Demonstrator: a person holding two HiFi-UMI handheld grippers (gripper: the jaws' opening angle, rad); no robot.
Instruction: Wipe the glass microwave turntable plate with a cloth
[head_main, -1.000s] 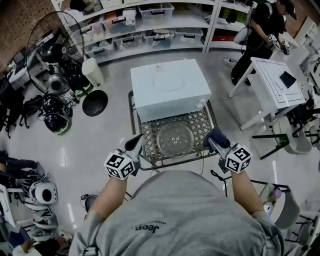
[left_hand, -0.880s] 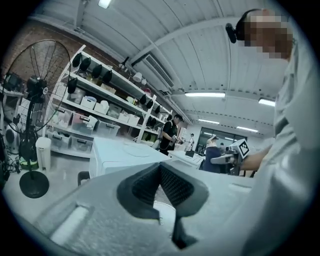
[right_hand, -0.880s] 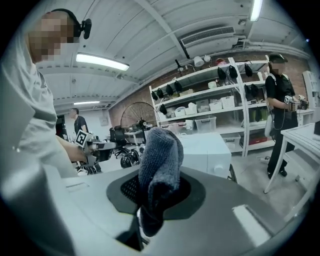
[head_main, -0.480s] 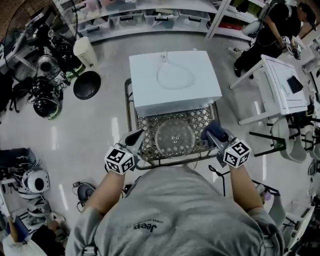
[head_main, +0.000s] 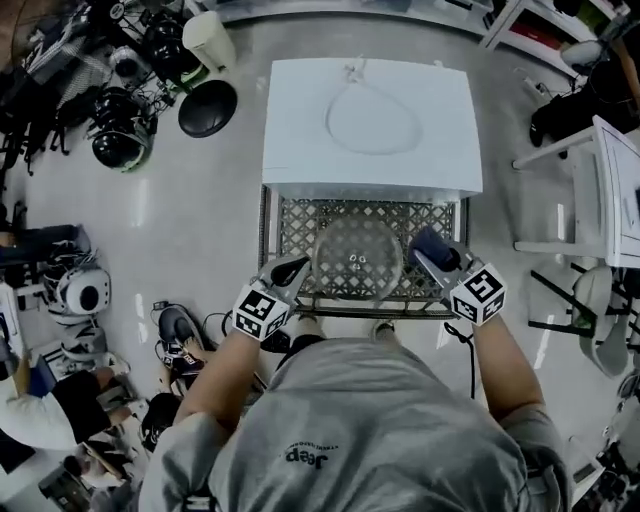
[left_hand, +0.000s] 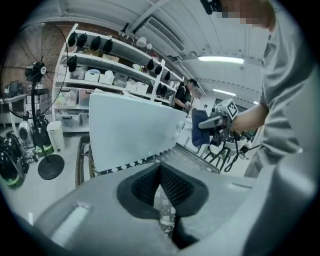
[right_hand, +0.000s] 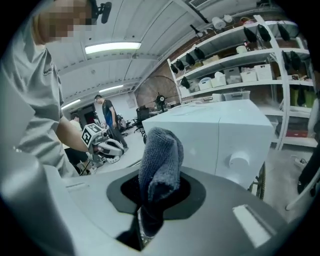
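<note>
The clear glass turntable plate (head_main: 357, 258) lies flat on the wire mesh shelf (head_main: 300, 225) of a cart, in front of the white microwave (head_main: 370, 110). My left gripper (head_main: 297, 267) hovers just off the plate's left rim. In the left gripper view my left gripper (left_hand: 160, 172) is shut, its pads meeting, and I see nothing between them. My right gripper (head_main: 432, 258) sits at the plate's right rim, shut on a bunched blue cloth (head_main: 430, 245). In the right gripper view the cloth (right_hand: 160, 160) stands up out of my right gripper (right_hand: 152, 200).
The shelf's metal rail (head_main: 350, 312) runs along its front edge, close to my body. A black fan base (head_main: 207, 107) and helmets (head_main: 120, 140) lie on the floor at left. A white table (head_main: 615, 190) and a chair (head_main: 590, 300) stand at right.
The head view has swung further over the cart. My left gripper has moved closer to the plate's left rim. My right gripper stays at the right rim with the cloth.
</note>
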